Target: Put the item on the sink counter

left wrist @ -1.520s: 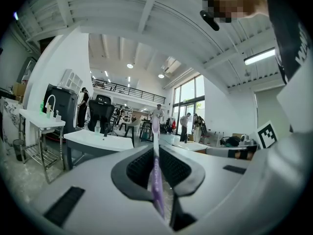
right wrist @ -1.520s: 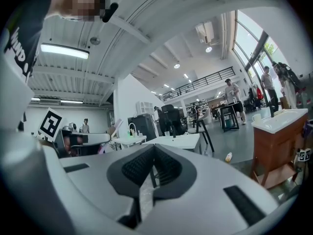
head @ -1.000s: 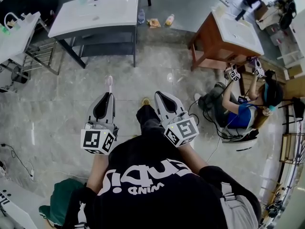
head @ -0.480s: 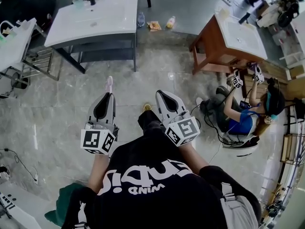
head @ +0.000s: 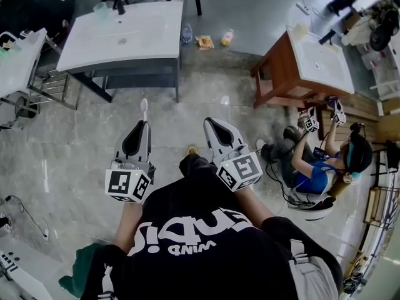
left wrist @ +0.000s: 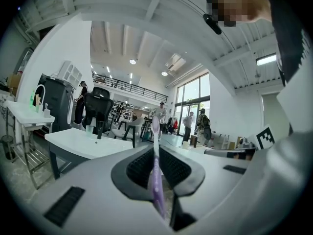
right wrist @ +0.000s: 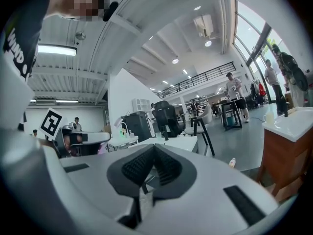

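A pink-purple toothbrush sticks out forward from my left gripper, which is shut on its handle. In the left gripper view the toothbrush runs up between the closed jaws, its head toward the white sink counter. That sink counter stands ahead at upper left in the head view, with a dark faucet at its back. My right gripper is shut and holds nothing; in its own view the right gripper has its jaws pressed together.
A wooden vanity with a white basin stands at the right. A seated person works beside it with another pair of grippers. Bottles and a packet lie on the floor behind the sink counter. Another white counter stands at the far left.
The head view has shifted forward a little: the sink counter and wooden vanity sit lower in frame. Both grippers keep their pose and the toothbrush stays held.
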Available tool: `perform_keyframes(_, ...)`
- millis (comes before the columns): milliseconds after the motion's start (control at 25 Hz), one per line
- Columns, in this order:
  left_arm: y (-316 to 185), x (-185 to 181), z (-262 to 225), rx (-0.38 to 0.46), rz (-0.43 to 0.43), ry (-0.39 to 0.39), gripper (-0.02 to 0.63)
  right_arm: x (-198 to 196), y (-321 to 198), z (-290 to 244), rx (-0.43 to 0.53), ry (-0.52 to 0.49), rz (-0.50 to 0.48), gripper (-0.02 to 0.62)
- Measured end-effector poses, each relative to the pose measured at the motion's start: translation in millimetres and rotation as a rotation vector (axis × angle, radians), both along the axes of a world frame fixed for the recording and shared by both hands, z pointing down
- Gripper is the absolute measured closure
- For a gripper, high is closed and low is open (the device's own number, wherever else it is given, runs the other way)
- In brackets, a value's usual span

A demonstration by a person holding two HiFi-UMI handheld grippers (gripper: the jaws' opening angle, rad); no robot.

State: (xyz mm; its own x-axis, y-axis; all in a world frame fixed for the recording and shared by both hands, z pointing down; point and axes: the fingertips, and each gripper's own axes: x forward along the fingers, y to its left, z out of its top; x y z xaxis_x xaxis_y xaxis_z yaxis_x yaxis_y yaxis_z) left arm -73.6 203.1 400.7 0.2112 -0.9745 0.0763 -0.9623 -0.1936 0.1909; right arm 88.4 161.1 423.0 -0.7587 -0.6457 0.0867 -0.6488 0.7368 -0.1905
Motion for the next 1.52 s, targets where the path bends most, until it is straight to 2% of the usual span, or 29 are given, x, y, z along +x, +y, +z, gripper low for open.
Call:
perform_keyframes(480, -81.3, 10.1, -1.7, 0.006, -0.047, 0.004, 0.555, 7.9, -87.4, -1.9, 0.005, 0.002, -0.056, 0.577)
perform_keyframes(920, -125.3, -7.0, 1.6, -0.003, -0.067, -0.017, 0.555, -10.9, -133.9, 7.3, -0.010, -0.001, -0.084, 0.577)
perform_keyframes(1120, -147.7, -11.4, 7.5, -0.007, -0.045, -0.016, 0.555, -14.4, -155.2, 13.8, -0.017, 0.004, -0.064, 0.577)
perform_keyframes(1520, -224.2, -40.4, 13.9, -0.022, 0.023, -0.013, 0.557, -39.6, -222.5, 15.7, -0.021, 0.013, -0.004, 0.577)
